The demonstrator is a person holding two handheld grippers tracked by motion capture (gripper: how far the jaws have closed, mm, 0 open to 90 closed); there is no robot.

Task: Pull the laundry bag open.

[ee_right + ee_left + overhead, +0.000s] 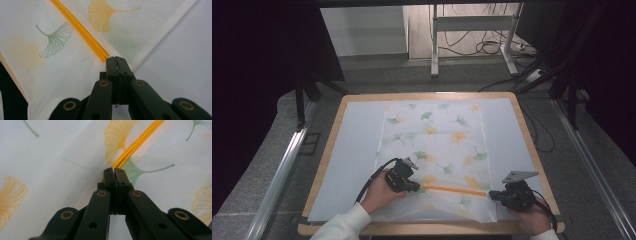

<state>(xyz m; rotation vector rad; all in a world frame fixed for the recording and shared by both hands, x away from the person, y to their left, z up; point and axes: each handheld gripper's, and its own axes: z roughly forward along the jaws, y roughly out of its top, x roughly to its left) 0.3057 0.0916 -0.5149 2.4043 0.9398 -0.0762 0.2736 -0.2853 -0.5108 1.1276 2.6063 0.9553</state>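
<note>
Near the bench's [328,150] front edge, the left gripper [416,187] and right gripper [493,195] are each clamped shut on an end of the orange strip [454,190], stretching it taut over the leaf-print cloth [432,135].

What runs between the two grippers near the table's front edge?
An orange strip stretched taut over the leaf-printed cloth, from the left gripper to the right gripper, each shut on one end; clearest in the high view.

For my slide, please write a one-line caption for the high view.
Two grippers, left and right, shut on the ends of an orange strip over a leaf-print cloth.
</note>
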